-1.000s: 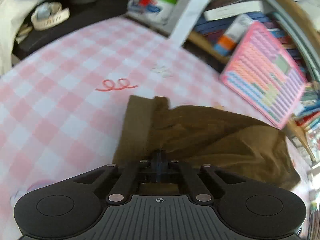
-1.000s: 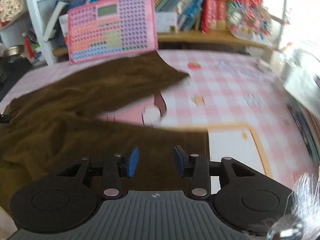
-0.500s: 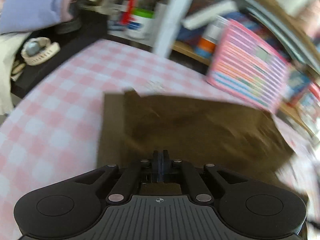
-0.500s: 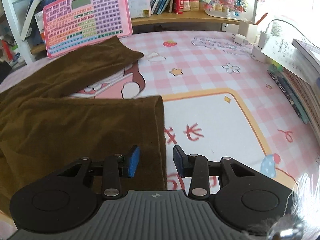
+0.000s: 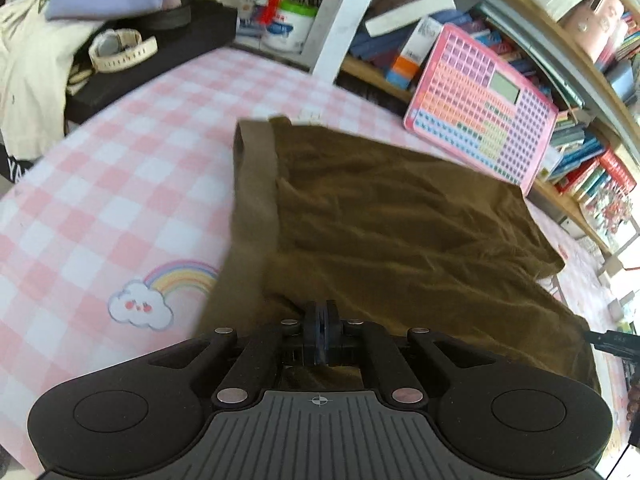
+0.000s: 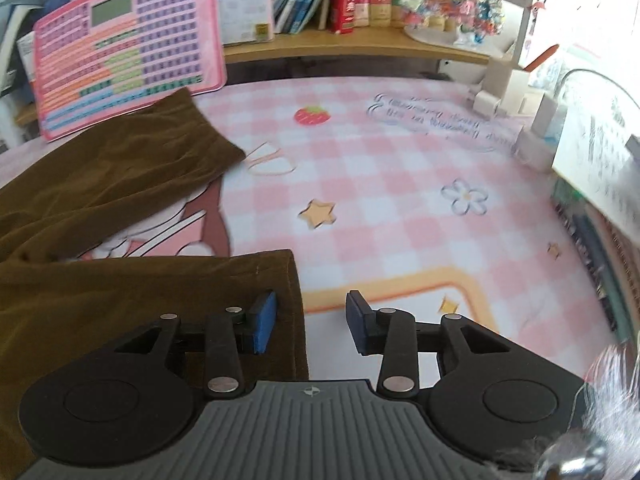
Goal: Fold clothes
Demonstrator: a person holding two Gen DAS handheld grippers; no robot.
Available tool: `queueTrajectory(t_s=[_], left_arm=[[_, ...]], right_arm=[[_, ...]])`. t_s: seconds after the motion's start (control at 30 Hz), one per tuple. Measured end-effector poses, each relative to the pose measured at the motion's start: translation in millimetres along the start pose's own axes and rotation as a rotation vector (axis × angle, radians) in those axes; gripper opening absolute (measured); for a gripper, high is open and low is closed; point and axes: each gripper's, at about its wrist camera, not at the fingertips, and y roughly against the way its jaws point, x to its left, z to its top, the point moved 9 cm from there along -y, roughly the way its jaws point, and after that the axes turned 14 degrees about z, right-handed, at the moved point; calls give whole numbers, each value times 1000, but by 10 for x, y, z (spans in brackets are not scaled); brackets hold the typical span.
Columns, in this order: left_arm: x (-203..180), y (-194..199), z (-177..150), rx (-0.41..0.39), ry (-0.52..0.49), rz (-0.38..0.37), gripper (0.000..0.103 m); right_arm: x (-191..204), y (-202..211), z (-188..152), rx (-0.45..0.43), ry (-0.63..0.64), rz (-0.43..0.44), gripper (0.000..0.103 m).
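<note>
Left gripper (image 5: 320, 330): jaws pressed together, pinching the waist end of the brown corduroy trousers (image 5: 392, 232). Right gripper (image 6: 311, 322): jaws spread, holding nothing, straddling the hem edge of the near leg. Trousers lie on the pink-and-white checked surface (image 6: 400, 184), far leg beside the pink keyboard toy tablet (image 6: 128, 40).

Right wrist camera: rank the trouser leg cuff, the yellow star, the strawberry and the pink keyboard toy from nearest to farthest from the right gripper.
From the right gripper:
1. trouser leg cuff, at the left fingertip.
2. yellow star, straight ahead.
3. strawberry, farther ahead on the tablecloth.
4. pink keyboard toy, far left, leaning by the shelf.
</note>
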Motion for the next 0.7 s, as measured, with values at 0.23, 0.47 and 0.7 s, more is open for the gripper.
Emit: queueTrajectory(t_s=[0.23, 0.47, 0.7], left_arm=[[222, 103, 56, -29, 42, 8, 18], [386, 161, -12, -35, 99, 1, 34], [579, 219, -139, 15, 174, -20, 52]], right_arm=[[22, 455, -290, -67, -65, 2, 36], [138, 909, -847, -100, -138, 12, 36], [187, 955, -1086, -95, -139, -55, 36]])
